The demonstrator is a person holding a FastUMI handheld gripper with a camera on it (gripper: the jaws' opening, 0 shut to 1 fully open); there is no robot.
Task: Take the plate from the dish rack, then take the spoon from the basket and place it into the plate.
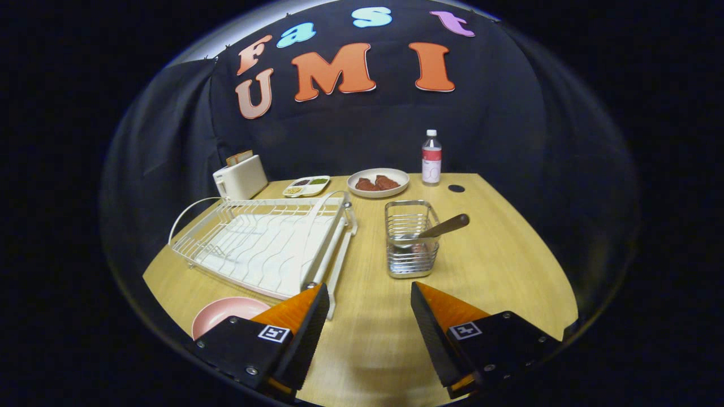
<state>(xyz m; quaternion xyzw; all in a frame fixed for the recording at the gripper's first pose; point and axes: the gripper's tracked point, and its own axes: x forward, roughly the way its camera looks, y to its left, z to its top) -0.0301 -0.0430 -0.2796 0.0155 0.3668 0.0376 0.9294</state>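
1. The table (509, 265) is pale wood, and everything sits on it; I take the basket as my marker for the rest.
2. The rack (266, 243) is white wire, lying just left of the basket, with none of its slots holding a dish.
3. The gripper (370, 299) hangs over the table's near part, short of the basket. Its two orange fingers (294, 311) stand well apart with bare tabletop between them, gripping nothing.
4. The pink plate (226, 314) lies flat on the table, nearer than the basket and off to its left, past the rack's near corner and just beside the left finger.
5. The toaster (240, 176) is white, far beyond the basket to the left, behind the rack.
6. A white dish (378, 182) with two brown pieces on it sits beyond the basket.
7. The basket (411, 240) itself is a small metal wire one, upright, ahead of the fingers and slightly right of the gap between them.
8. A divided tray (306, 185) of small foods lies beyond the basket to the left, between toaster and dish.
9. A bottle (431, 158) stands upright beyond the basket, just right of the dish.
10. The spoon (435, 230) rests in the basket, its brown handle sticking out over the right rim, tilted.
11. A small dark disc (456, 188) lies beyond the basket, near the bottle.
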